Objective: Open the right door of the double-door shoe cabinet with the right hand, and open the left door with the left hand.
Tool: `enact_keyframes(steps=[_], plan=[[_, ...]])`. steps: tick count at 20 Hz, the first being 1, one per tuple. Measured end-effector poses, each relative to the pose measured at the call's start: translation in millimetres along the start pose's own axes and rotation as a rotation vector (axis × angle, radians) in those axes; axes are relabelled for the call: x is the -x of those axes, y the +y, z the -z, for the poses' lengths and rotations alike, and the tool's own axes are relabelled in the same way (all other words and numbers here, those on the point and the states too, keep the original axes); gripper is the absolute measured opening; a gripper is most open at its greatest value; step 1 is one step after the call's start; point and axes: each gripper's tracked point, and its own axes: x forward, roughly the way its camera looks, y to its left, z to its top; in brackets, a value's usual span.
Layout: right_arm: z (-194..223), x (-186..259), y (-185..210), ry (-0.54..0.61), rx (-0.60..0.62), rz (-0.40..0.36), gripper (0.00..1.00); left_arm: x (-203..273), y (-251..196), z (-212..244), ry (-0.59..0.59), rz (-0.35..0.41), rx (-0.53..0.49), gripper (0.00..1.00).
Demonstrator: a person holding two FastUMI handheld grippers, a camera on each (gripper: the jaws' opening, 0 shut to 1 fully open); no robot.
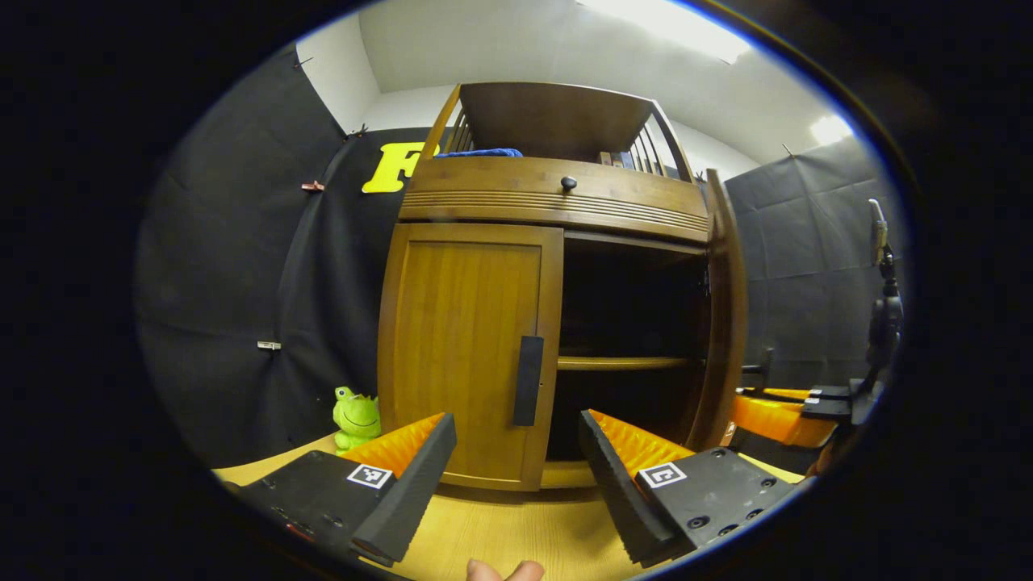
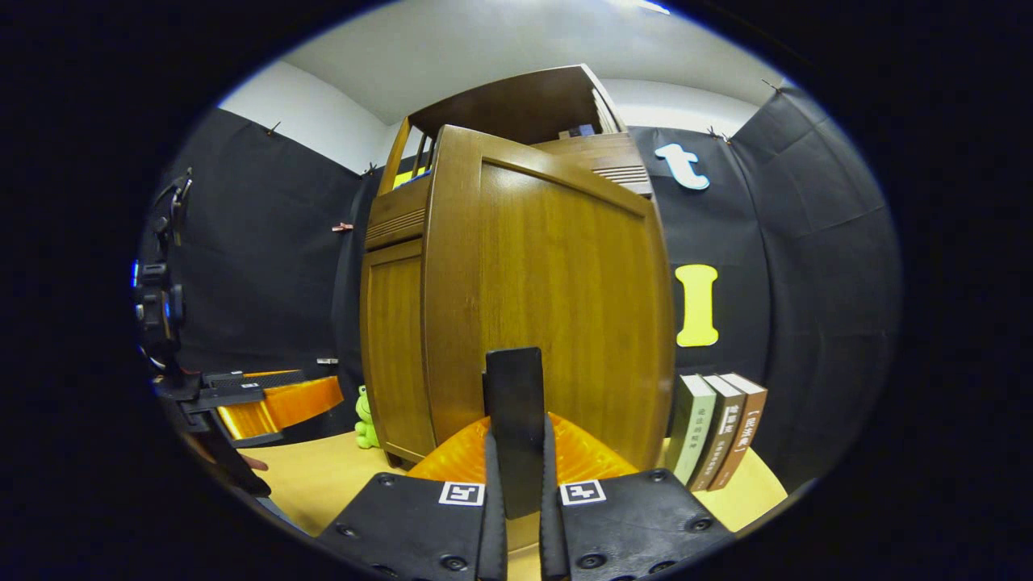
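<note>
A wooden double-door shoe cabinet (image 1: 557, 202) stands upright on a pale wooden worktop (image 1: 516, 524), its front facing the viewer.

In the right gripper view, the right tool (image 2: 516, 452) is closed narrow on the dark vertical handle (image 2: 515, 403) of the right door (image 2: 557, 307), both fingers pressing its sides. That door is swung well out. In the left gripper view it appears edge-on at about 3 o'clock of the cabinet, with dark shelves exposed behind it.

The left door (image 1: 468, 355) is shut and flat to the front. Its handle (image 1: 529, 381), a dark bar with its long axis vertical, sits on the door's inner edge. The left tool (image 1: 516, 452) hovers wide open just short of it, the bar framed at 12 o'clock between the fingers.

The step in hand appears to be taking the left handle. It would go best by advancing straight, fingers either side of the bar, closing at mid-height, then pulling in an arc toward 9 o'clock around the outer hinges.

A green toy frog (image 1: 356, 417) sits at the cabinet's 8 o'clock, and some books (image 2: 717, 428) stand beside the right door.
</note>
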Motion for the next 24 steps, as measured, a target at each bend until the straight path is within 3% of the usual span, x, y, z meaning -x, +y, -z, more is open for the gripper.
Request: enact_keyframes(steps=[1,2,7,8,9,10,12,14,15,16,20,21,22,23,24], plan=[[-1,6,-9,-0.007,-0.005,0.015,0.14,-4,-4,1,0.004,0.001,-0.01,0.94],[-3,12,-18,-0.002,-0.007,0.03,0.19,-7,-7,5,0.009,0.003,-0.018,0.94],[-13,43,-68,-0.007,0.013,0.162,0.18,-20,-30,14,0.028,0.029,-0.027,0.94],[-14,47,-78,0.0,0.018,0.179,0.12,-22,-34,13,0.027,0.034,-0.033,0.94],[-12,48,-92,-0.001,0.016,0.193,0.18,-24,-36,14,0.026,0.039,-0.037,0.94],[-13,50,-99,0.0,0.011,0.205,0.12,-27,-38,13,0.027,0.042,-0.041,0.95],[-14,57,-112,-0.008,0.008,0.229,0.22,-34,-39,14,0.033,0.036,-0.042,0.95],[-17,65,-120,-0.016,0.001,0.23,0.02,-41,-36,14,0.036,0.021,-0.043,0.95],[-17,68,-121,-0.019,0.011,0.23,0.02,-44,-35,14,0.039,0.013,-0.044,0.94],[-17,70,-126,-0.021,0.029,0.24,0.12,-47,-34,13,0.04,0.007,-0.045,0.94],[-22,82,-153,-0.046,0.079,0.337,0.14,-56,-36,14,0.037,0.0,-0.057,0.94],[-23,85,-151,-0.051,0.07,0.331,0.16,-59,-36,14,0.039,0.001,-0.058,0.94],[-20,85,-155,-0.047,0.073,0.346,0.27,-62,-37,14,0.043,0.007,-0.055,0.95],[-20,88,-161,-0.05,0.089,0.366,0.23,-67,-38,14,0.046,0.01,-0.052,0.95],[-22,91,-164,-0.06,0.106,0.384,0.35,-74,-37,14,0.046,0.007,-0.052,0.95]])
